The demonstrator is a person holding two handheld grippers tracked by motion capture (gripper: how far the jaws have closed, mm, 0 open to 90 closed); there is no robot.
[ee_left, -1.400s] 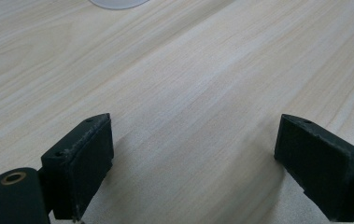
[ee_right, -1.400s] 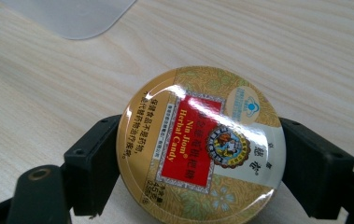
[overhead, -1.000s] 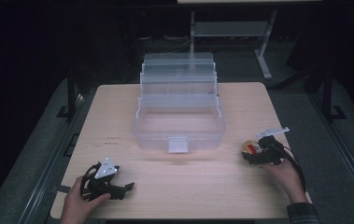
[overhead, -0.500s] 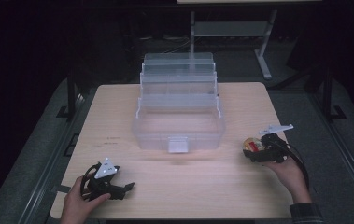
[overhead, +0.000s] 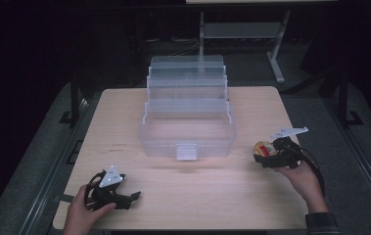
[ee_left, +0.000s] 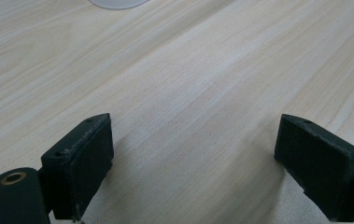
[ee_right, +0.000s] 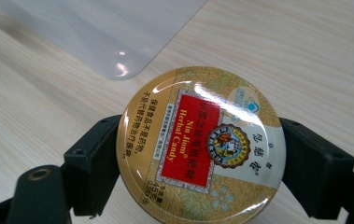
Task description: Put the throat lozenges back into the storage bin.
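A dark room surrounds a pale wooden desk [overhead: 124, 112], where a clear plastic tiered organiser box [overhead: 188, 132] stands open at centre frame. Lower right in the high view, the right tongs [overhead: 260, 155] are clamped on a round gold-and-red herbal candy tin [ee_right: 201, 144], one pad on each side of its rim, lid facing the camera. The box lies to the upper left of the tin, its near corner close by in the right gripper view; the right hand is much the nearer. Against the earlier frames the tin has lifted slightly off the desk. Lower left, the left tongs [ee_left: 193, 158] rest wide open over bare wood, holding nothing, unmoved.
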